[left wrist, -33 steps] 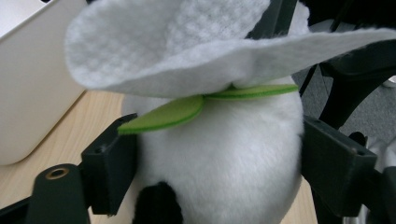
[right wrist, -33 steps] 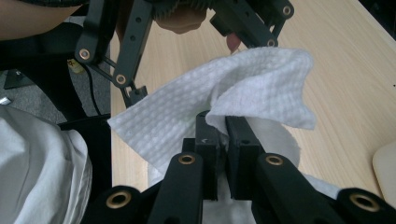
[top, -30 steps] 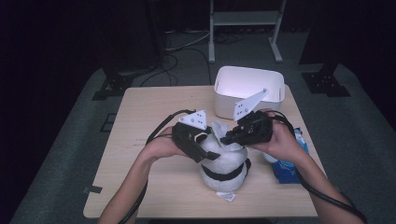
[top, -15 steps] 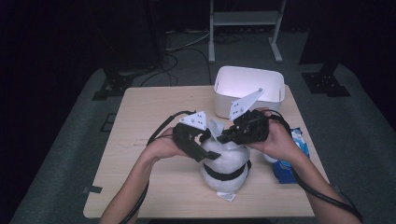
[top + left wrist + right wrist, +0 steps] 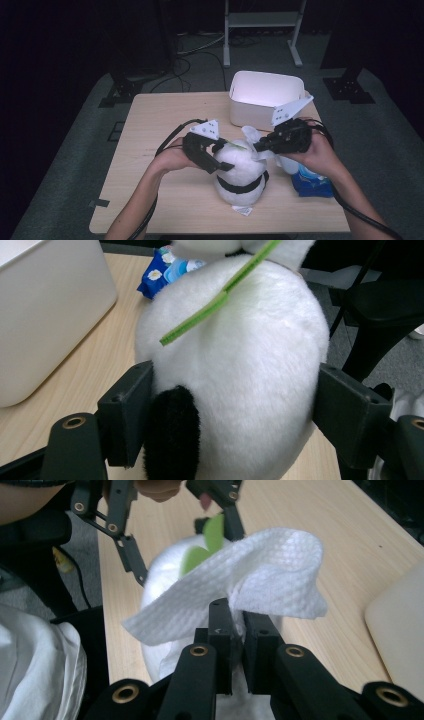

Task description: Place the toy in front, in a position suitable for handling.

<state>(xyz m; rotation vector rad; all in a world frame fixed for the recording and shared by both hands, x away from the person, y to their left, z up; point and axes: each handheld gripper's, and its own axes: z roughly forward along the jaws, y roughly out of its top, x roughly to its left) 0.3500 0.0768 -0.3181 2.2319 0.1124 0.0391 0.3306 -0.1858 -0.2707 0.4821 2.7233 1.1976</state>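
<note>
Plush panda [image 5: 242, 172] upright on bench [image 5: 150, 130], near front edge, at 6 o'clock from white bin [image 5: 265, 97]. Left gripper [image 5: 220, 157] jaws clamped around panda body. Right gripper [image 5: 257, 146] jaws clenched on white wipe [image 5: 260, 585], held against panda top. Blue packet [image 5: 312, 182] at 3 o'clock from panda.

White plush toy [image 5: 242, 175] with black band, green leaf [image 5: 220, 297], blue packet [image 5: 311, 181]

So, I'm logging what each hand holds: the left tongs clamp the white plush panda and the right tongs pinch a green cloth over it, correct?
Not quite: the cloth is white, not green. The right gripper view shows the right tongs shut on a white textured wipe held over the white plush panda; the green piece is the toy's felt leaf. The left tongs do clamp the panda.
</note>
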